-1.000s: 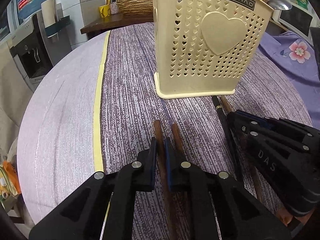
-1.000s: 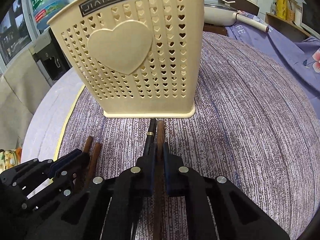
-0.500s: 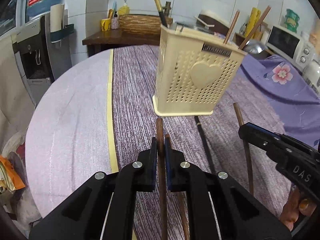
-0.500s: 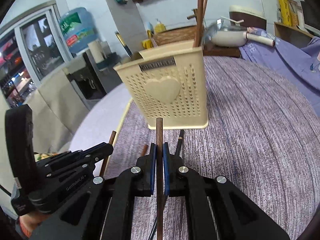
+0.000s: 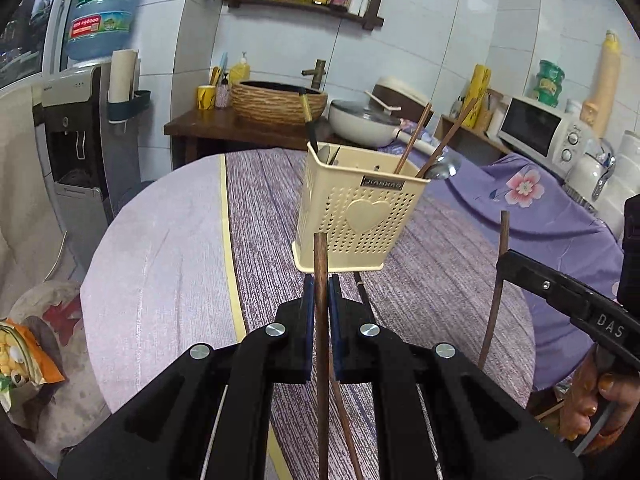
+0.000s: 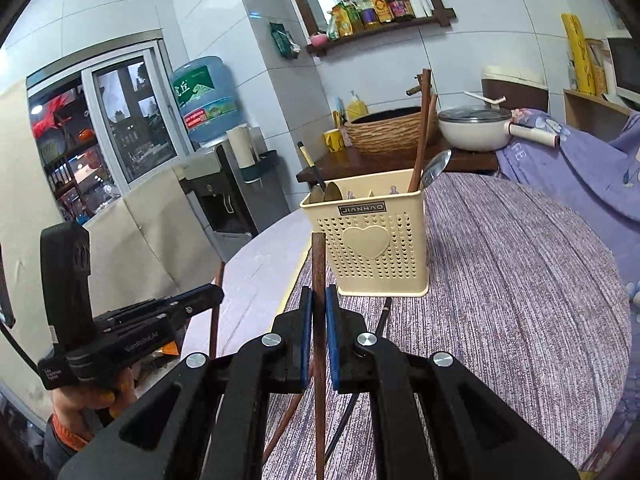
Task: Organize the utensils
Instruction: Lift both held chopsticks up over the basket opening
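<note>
A cream perforated utensil holder (image 5: pixel 352 216) with a heart stands on the purple tablecloth; it also shows in the right wrist view (image 6: pixel 372 248). It holds brown chopsticks, a black one and spoons. My left gripper (image 5: pixel 319 292) is shut on a brown chopstick (image 5: pixel 320 256), lifted above the table in front of the holder. My right gripper (image 6: pixel 316 304) is shut on another brown chopstick (image 6: pixel 319 264), also lifted. Each gripper shows in the other's view, the right (image 5: pixel 560 292) and the left (image 6: pixel 160 312). A black chopstick (image 6: pixel 382 316) and a brown chopstick (image 6: pixel 288 420) lie on the cloth below.
The round table (image 5: pixel 160 260) has a yellow stripe (image 5: pixel 228 248) left of the purple cloth. A water dispenser (image 5: pixel 76 140) stands at left. A side table with a woven basket (image 5: pixel 276 102) and a pot (image 5: pixel 364 122) lies behind. A microwave (image 5: pixel 540 128) sits at right.
Both grippers have risen from the table and pulled back from the holder, each carrying its chopstick up. The holder now looks smaller and farther.
</note>
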